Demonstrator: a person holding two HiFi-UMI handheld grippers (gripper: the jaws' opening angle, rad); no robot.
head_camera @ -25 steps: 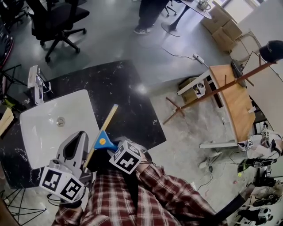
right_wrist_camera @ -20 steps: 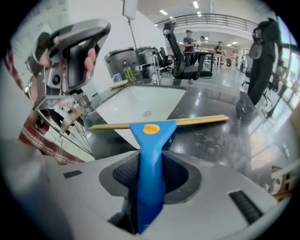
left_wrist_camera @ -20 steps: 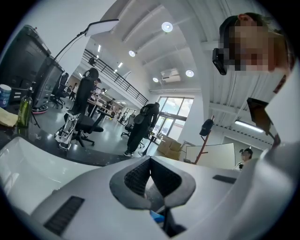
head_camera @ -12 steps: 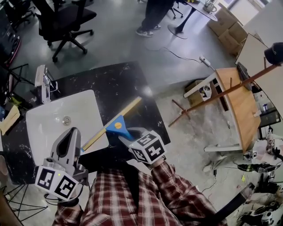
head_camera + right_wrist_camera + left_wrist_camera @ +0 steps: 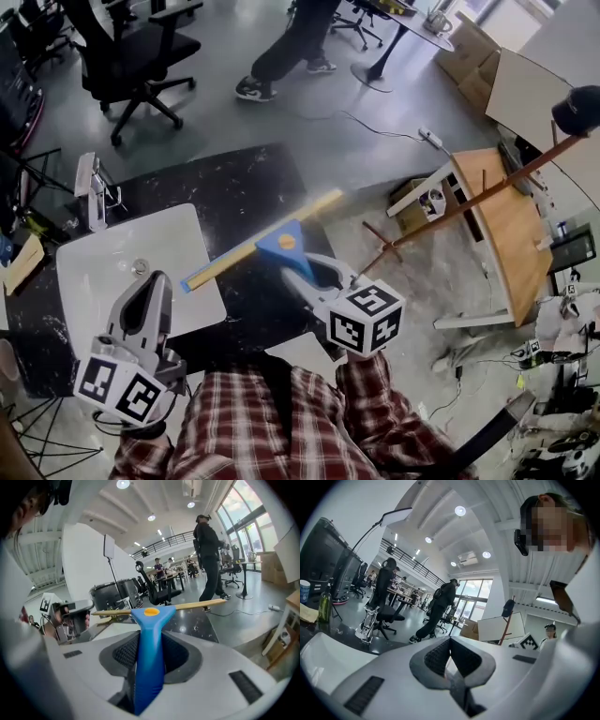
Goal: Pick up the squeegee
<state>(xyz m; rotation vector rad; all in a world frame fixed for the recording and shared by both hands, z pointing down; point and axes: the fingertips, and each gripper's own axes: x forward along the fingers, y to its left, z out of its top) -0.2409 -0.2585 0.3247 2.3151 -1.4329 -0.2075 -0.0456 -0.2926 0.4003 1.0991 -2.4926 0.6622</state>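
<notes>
The squeegee (image 5: 279, 244) has a blue handle with an orange dot and a long yellow blade. My right gripper (image 5: 302, 274) is shut on its handle and holds it in the air above the black countertop (image 5: 234, 187). In the right gripper view the blue handle of the squeegee (image 5: 149, 653) stands between the pads and the blade runs across the top. My left gripper (image 5: 148, 302) hovers over the front of the white sink (image 5: 103, 272). Its jaws are shut with nothing between them, as the left gripper view (image 5: 450, 665) shows.
A chrome tap (image 5: 92, 187) stands behind the sink. A wooden coat rack (image 5: 469, 202) leans over a tipped wooden desk (image 5: 502, 220) on the right. Office chairs (image 5: 131, 47) and a walking person (image 5: 291, 42) are on the floor beyond the counter.
My right gripper has lifted the squeegee up off the sink's edge and carried it to the right, turning the blade more crosswise. The left gripper has barely shifted.
</notes>
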